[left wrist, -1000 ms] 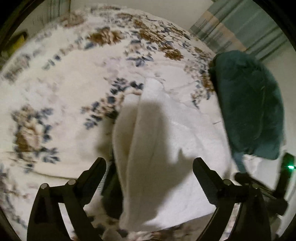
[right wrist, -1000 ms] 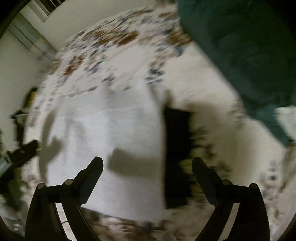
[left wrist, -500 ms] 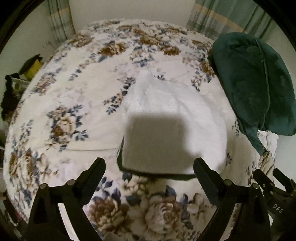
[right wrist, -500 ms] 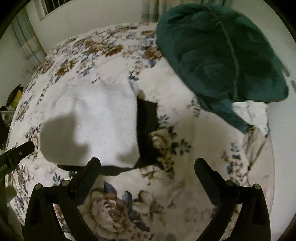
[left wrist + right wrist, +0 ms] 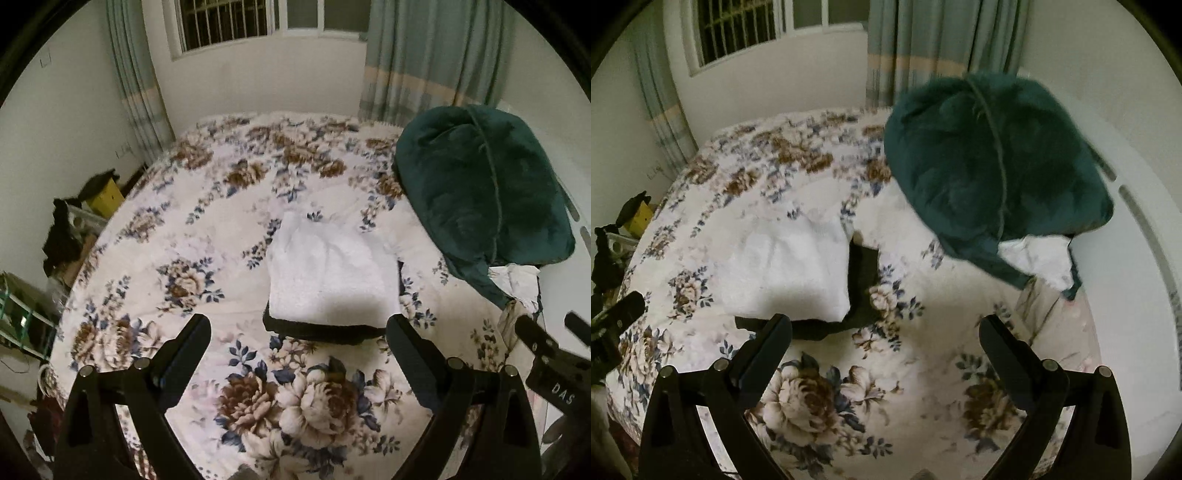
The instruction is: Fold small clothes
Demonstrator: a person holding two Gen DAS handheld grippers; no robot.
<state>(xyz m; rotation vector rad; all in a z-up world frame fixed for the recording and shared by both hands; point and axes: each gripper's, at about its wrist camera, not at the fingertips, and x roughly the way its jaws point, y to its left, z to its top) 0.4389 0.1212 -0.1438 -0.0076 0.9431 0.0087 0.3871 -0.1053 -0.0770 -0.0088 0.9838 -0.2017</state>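
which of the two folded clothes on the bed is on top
The white fuzzy folded garment is on top. The black folded garment lies under it, showing only as a dark strip along its near and right edges on the floral bedspread.

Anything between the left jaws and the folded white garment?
Only bare floral bedspread. In the left wrist view, the left gripper hangs open short of the folded white garment, whose near edge rests on a dark garment.
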